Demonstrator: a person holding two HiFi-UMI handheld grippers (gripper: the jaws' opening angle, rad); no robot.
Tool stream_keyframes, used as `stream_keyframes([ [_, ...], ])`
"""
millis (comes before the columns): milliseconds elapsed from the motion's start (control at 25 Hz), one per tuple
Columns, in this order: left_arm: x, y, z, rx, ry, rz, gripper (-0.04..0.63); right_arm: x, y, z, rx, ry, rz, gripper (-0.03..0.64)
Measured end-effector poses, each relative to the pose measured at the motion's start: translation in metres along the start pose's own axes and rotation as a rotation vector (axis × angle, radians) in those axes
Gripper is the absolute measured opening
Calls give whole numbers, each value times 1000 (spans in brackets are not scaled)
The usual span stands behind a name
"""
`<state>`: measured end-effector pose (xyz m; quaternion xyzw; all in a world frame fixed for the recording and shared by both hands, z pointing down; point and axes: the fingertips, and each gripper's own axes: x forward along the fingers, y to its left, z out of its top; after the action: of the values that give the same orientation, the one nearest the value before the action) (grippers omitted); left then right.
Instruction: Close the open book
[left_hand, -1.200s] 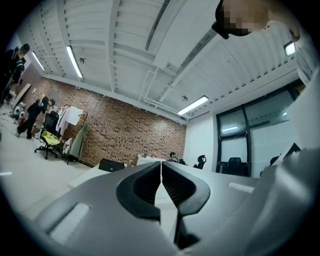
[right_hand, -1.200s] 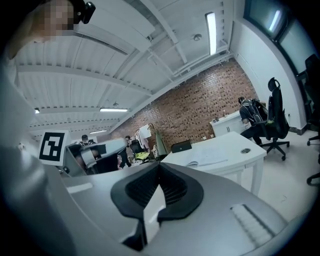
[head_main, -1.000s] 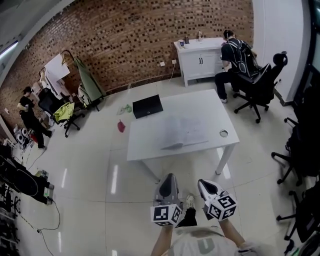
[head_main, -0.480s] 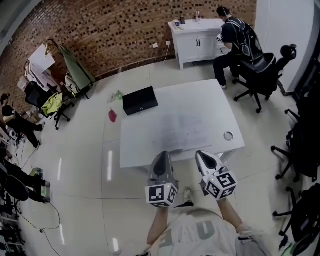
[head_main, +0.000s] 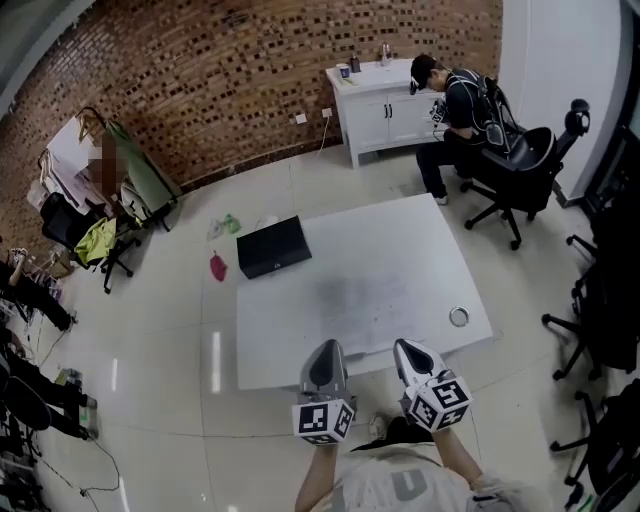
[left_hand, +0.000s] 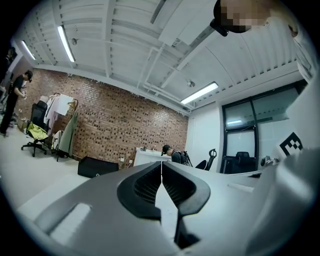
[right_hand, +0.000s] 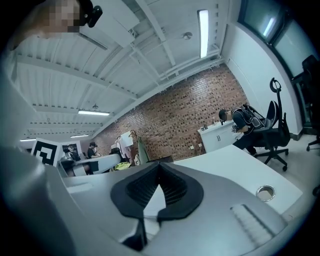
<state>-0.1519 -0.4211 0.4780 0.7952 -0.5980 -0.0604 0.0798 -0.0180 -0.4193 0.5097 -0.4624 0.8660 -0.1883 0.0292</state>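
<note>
The open book (head_main: 372, 297) lies flat on the white table (head_main: 290, 345), its pale pages hard to tell from the tabletop. Both grippers hang side by side at the table's near edge, short of the book. My left gripper (head_main: 325, 347) is shut and empty; in the left gripper view its jaws (left_hand: 161, 165) meet with nothing between them. To its right, my right gripper (head_main: 405, 346) is also shut and empty, and its jaws (right_hand: 159, 167) touch at the tips in the right gripper view.
A black case (head_main: 272, 246) lies on the table's far left corner. A round metal ring (head_main: 459, 317) sits near the right front edge. Office chairs (head_main: 520, 170) stand at the right, and a person (head_main: 450, 105) sits at a white cabinet (head_main: 375, 100) behind.
The view has closed in on the table. Both shut grippers, which were over bare floor, have come forward to the table's near edge, still side by side.
</note>
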Motion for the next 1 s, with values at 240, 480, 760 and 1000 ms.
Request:
stream_keyframes([
  [240, 19, 1, -24, -82, 51, -1, 118, 4, -3, 12, -22, -5, 33, 5],
  [480, 30, 10, -72, -220, 145, 71, 193, 9, -3, 10, 9, 28, 78, 5],
  [760, 18, 28, -139, -812, 215, 123, 172, 5, -5, -6, 122, 71, 104, 5],
  [1000, 24, 38, -178, -1052, 215, 183, 216, 7, -15, 3, 108, 49, 92, 5],
])
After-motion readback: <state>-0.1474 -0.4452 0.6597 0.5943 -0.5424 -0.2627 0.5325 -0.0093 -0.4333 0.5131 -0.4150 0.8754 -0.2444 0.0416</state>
